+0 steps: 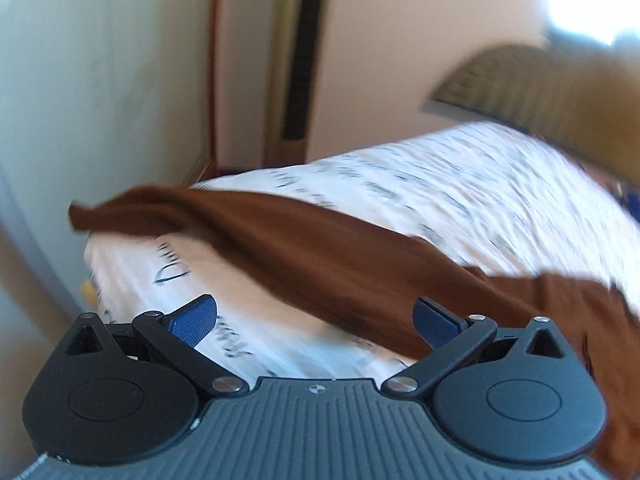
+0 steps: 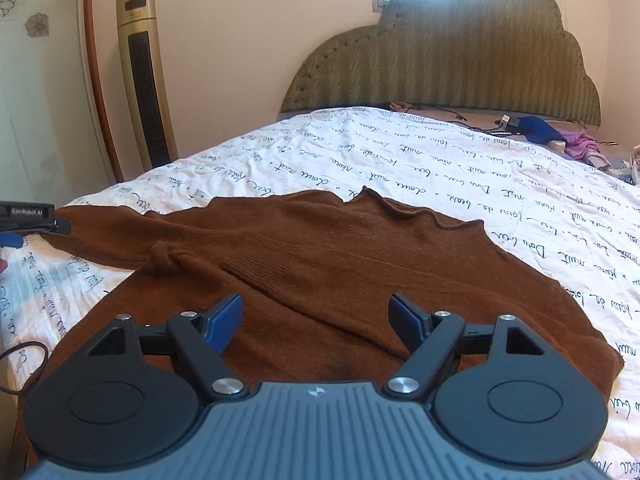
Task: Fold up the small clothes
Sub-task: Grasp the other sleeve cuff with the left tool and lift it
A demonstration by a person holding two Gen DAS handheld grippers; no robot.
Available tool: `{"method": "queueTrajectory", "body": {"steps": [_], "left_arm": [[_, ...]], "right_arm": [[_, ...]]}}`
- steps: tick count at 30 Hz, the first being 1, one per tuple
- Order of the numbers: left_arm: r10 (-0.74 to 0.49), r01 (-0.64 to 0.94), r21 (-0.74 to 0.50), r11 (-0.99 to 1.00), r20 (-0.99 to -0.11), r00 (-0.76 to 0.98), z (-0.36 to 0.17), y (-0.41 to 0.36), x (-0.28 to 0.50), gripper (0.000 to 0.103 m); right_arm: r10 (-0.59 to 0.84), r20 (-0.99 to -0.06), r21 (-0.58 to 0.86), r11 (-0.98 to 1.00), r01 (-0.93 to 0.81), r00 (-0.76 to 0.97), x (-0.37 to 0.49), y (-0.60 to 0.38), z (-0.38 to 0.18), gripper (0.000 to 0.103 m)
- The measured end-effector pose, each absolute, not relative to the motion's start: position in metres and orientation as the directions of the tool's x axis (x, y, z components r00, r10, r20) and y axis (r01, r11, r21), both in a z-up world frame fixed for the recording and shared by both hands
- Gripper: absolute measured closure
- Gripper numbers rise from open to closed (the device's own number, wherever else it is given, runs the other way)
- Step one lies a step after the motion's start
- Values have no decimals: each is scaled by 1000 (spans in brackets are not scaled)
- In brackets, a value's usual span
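Note:
A brown knit sweater (image 2: 340, 256) lies spread on the bed, one sleeve folded across its body and the other sleeve (image 2: 100, 236) stretched to the left. My right gripper (image 2: 316, 320) is open and empty just above the sweater's near part. My left gripper (image 1: 316, 320) is open and empty at the bed's left edge, with the sweater (image 1: 304, 256) running across in front of it; that view is motion-blurred. The left gripper also shows at the left edge of the right wrist view (image 2: 28, 216), beside the sleeve's end.
The bed has a white sheet with black script (image 2: 440, 168) and a green padded headboard (image 2: 460, 56). A gold tower fan (image 2: 144, 80) stands by the wall at left. Blue and purple clothes (image 2: 560, 136) and cables lie near the headboard.

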State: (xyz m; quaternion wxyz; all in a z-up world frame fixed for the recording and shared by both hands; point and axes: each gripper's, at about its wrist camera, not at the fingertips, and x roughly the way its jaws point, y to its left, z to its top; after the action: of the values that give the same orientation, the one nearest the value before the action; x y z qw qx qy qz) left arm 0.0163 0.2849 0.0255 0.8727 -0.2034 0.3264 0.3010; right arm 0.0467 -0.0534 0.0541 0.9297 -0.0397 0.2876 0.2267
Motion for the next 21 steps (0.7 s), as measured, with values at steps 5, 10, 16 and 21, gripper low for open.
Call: {"method": "queueTrajectory", "body": {"steps": [5, 10, 16, 21], "left_arm": [[338, -726, -449, 521, -673, 658, 18, 371, -14, 10], [274, -696, -648, 310, -640, 718, 3, 423, -34, 25], [232, -590, -807, 33, -568, 790, -23, 457, -57, 55], [305, -494, -862, -113, -504, 808, -30, 465, -83, 57]], "right_arm": [[403, -544, 57, 893, -447, 736, 41, -56, 58, 21], [398, -546, 53, 895, -444, 737, 39, -56, 58, 20], [394, -547, 43, 894, -446, 738, 36, -54, 57, 20], [388, -555, 47, 898, -438, 736, 37, -56, 54, 20]]}}
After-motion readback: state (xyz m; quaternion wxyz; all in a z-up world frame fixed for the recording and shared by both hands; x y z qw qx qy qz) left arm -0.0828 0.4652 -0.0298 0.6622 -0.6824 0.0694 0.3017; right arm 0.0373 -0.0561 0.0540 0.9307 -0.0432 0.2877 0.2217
